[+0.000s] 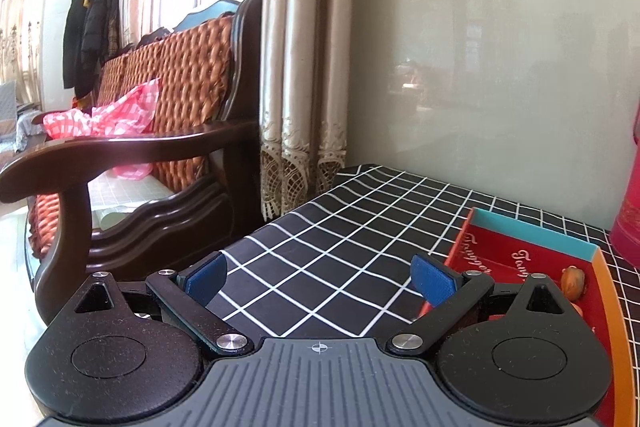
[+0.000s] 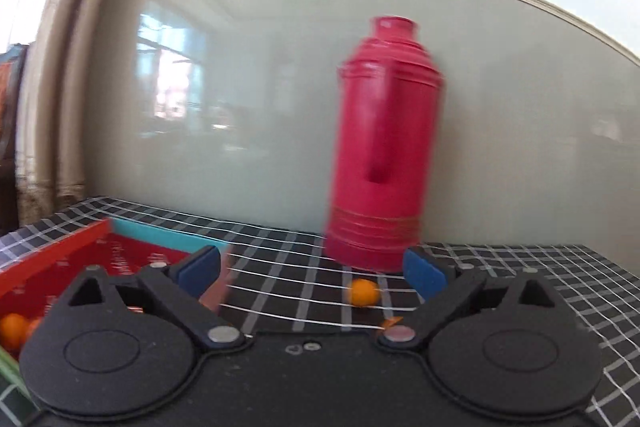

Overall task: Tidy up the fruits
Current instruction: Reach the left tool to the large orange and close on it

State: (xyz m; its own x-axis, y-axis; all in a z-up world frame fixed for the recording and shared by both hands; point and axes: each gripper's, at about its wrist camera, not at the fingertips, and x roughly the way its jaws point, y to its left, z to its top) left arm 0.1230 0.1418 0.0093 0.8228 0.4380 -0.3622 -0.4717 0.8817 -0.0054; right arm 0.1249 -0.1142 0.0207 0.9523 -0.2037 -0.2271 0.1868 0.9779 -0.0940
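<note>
A small orange fruit (image 2: pixel 363 292) lies on the black checked tablecloth (image 2: pixel 288 267), between my right gripper's fingers and a little beyond them. Another orange bit (image 2: pixel 390 323) shows just behind the right finger's base. My right gripper (image 2: pixel 312 277) is open and empty. A red box (image 2: pixel 52 267) with a teal far wall stands at the left and holds orange fruits (image 2: pixel 14 329). In the left wrist view my left gripper (image 1: pixel 320 281) is open and empty over the cloth (image 1: pixel 320 235), with the red box (image 1: pixel 532 251) at its right and one fruit (image 1: pixel 573 282) inside.
A tall pink thermos (image 2: pixel 386 147) stands on the table against the grey wall, just behind the loose fruit; its edge shows in the left wrist view (image 1: pixel 628 203). A wooden sofa (image 1: pixel 152 155) and a curtain (image 1: pixel 304 67) stand beyond the table's left edge.
</note>
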